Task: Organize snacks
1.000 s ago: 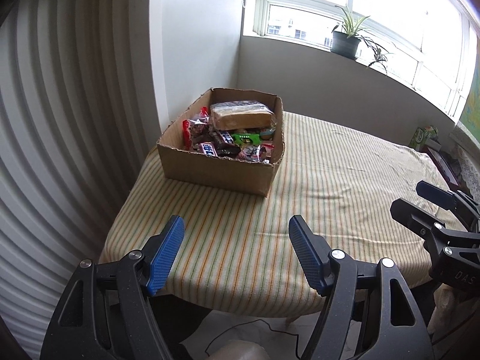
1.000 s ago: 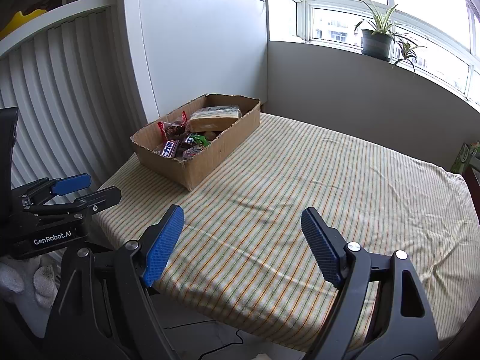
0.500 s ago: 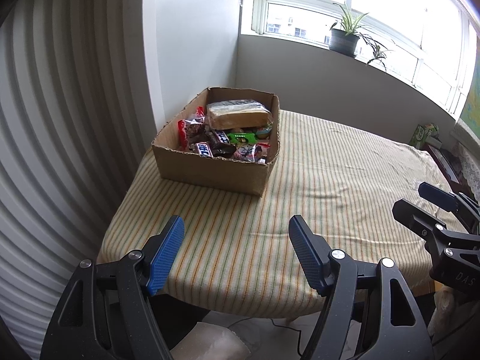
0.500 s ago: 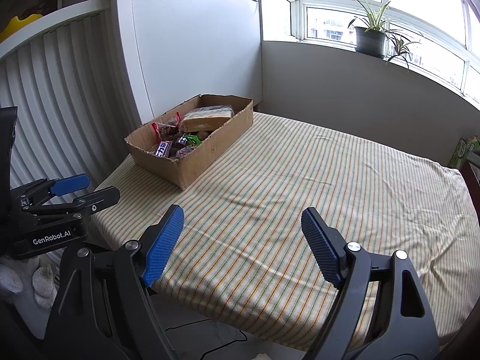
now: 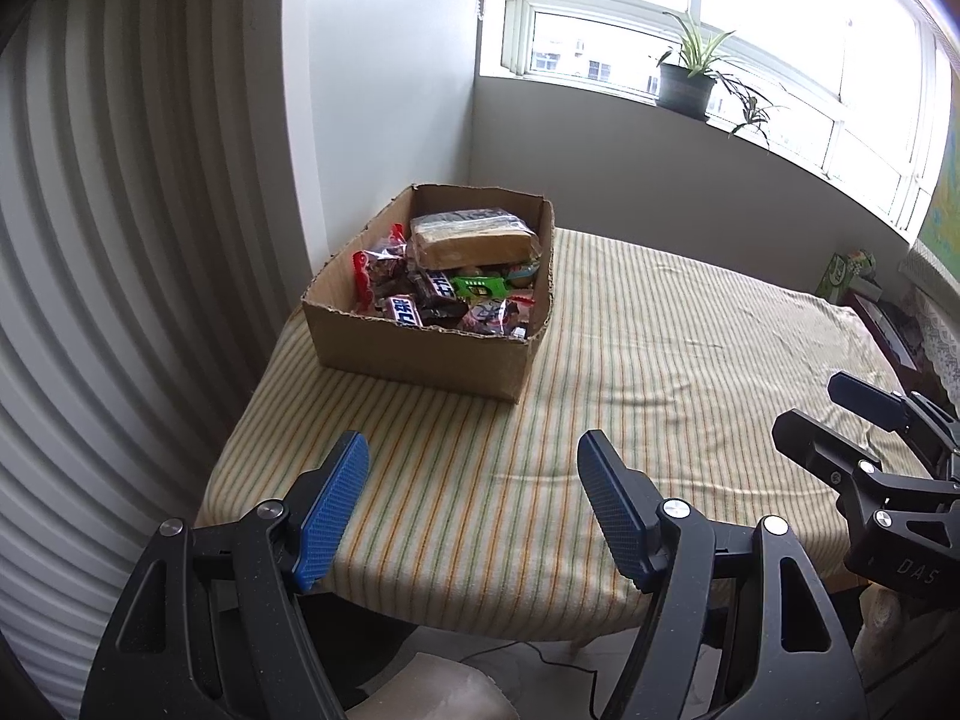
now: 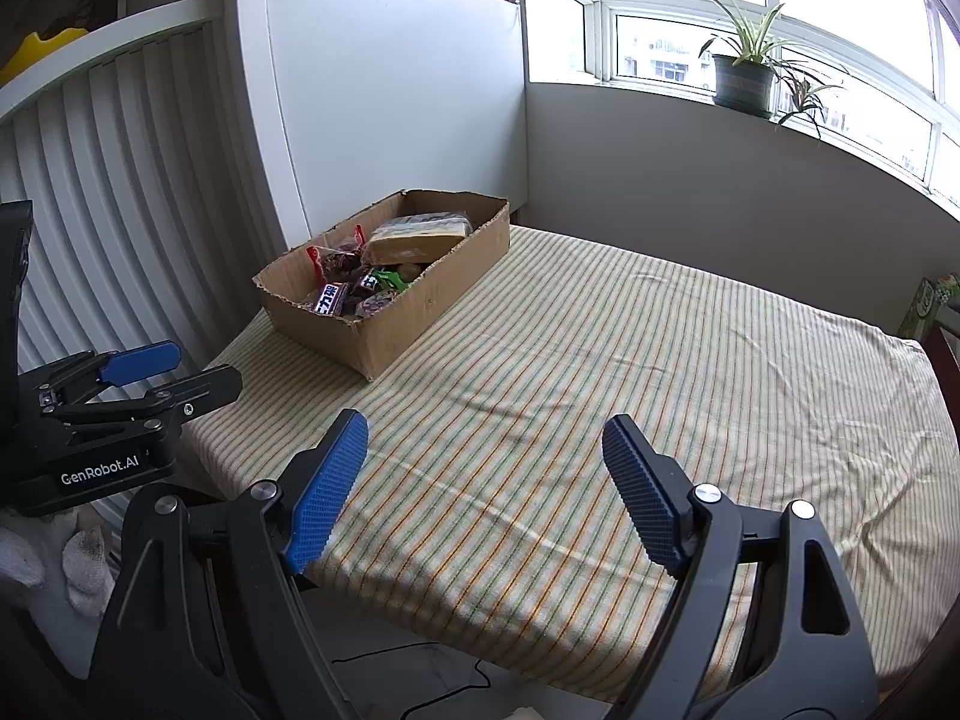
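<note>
**Snacks all in box, both grippers empty over near table edge**

Table (image 5: 690, 360) under striped cloth, bare apart from one thing. Cardboard box (image 5: 420, 354) at far-left corner, hard against the white wall panel, long axis running near edge to far edge. Potted plant (image 5: 687, 81) on windowsill beyond, irrelevant.

Inside box: wrapped snacks (image 5: 444, 294) heaped together. Largest is a tan bread-like block in clear wrap (image 5: 474, 237) lying on top at far end; below it a red-trimmed bag (image 5: 378, 267) along left wall, two dark bars with white lettering (image 5: 408, 312), a green packet (image 5: 480, 285), a purplish packet near front-right corner. No loose snack visible on the cloth in either view.

Left gripper (image 5: 474, 510) hanging just past near edge, pads wide apart, nothing between. Right gripper (image 6: 486, 492) same: spread wide, empty, over near edge further right.

Key relation: box lies ahead and slightly left of left gripper, ahead and well left of right gripper; left one nearer, facing the short front wall almost square on. Right one sees box diagonally, long right wall toward it.

Fits either snacks gathered in and job near done, or box contents waiting to be sorted out; cannot settle which.
</note>
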### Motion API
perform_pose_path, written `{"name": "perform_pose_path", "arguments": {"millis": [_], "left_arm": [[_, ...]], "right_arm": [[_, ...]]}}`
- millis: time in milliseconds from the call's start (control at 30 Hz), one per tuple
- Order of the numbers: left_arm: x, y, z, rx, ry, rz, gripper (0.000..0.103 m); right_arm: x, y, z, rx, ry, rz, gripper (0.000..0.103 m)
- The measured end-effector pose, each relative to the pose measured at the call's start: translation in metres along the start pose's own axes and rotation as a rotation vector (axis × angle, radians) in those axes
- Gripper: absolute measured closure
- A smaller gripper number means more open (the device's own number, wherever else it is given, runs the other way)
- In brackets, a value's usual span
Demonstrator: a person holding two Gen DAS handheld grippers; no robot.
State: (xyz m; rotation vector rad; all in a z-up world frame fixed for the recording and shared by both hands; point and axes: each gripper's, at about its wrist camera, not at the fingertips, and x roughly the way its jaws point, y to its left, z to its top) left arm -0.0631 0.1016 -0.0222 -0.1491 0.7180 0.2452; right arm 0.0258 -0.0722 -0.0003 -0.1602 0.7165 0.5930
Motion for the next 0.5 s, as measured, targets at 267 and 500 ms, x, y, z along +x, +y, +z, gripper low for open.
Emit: {"name": "perform_pose_path", "arguments": {"millis": [267,500], "left_arm": [[0.0017,-0.0001,-0.0006,0.003,0.001,-0.002,0.031],[0.0051,0.0003,-0.0013,-0.002,0.006,0.002,0.031]], "right_arm": [[0.0017,-0.0014,-0.0001,0.002,0.007,0.003,0.020],[0.0061,-0.0039,-0.0026,0.005,0.018,0.003,0.020]]}}
